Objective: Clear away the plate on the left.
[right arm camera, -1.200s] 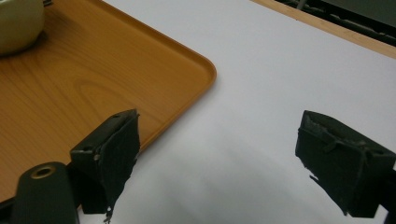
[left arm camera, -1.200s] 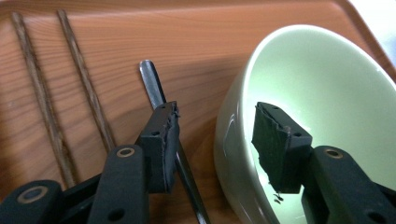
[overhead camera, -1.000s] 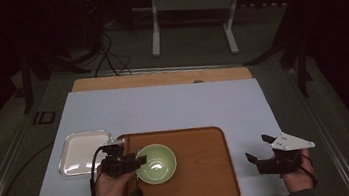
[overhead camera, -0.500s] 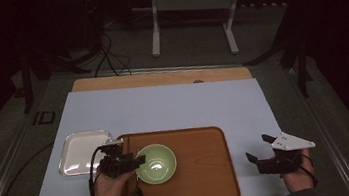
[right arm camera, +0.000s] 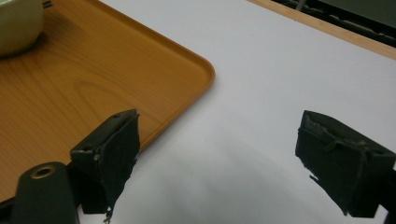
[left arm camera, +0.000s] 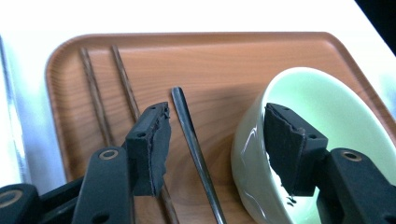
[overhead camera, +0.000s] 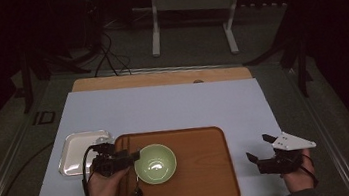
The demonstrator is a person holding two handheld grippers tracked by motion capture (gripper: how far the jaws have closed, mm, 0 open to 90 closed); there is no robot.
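Left gripper [left arm camera: 215, 140] is spread wide, one jaw inside the green bowl [overhead camera: 155, 163], which sits at the wooden tray's [overhead camera: 207, 174] 9 o'clock side. Right gripper [overhead camera: 272, 154] hangs open over the white mat at the tray's 3 o'clock.

Bowl [overhead camera: 155, 163] on tray [overhead camera: 207, 174], chopsticks [left arm camera: 105, 102] leftward.

Black tongs [overhead camera: 130, 158], frayed pads [left arm camera: 152, 144]

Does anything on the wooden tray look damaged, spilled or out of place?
Nothing is spilled. The green bowl looks tilted, its rim between the open left tongs. Their black pads look torn and frayed at the edges.
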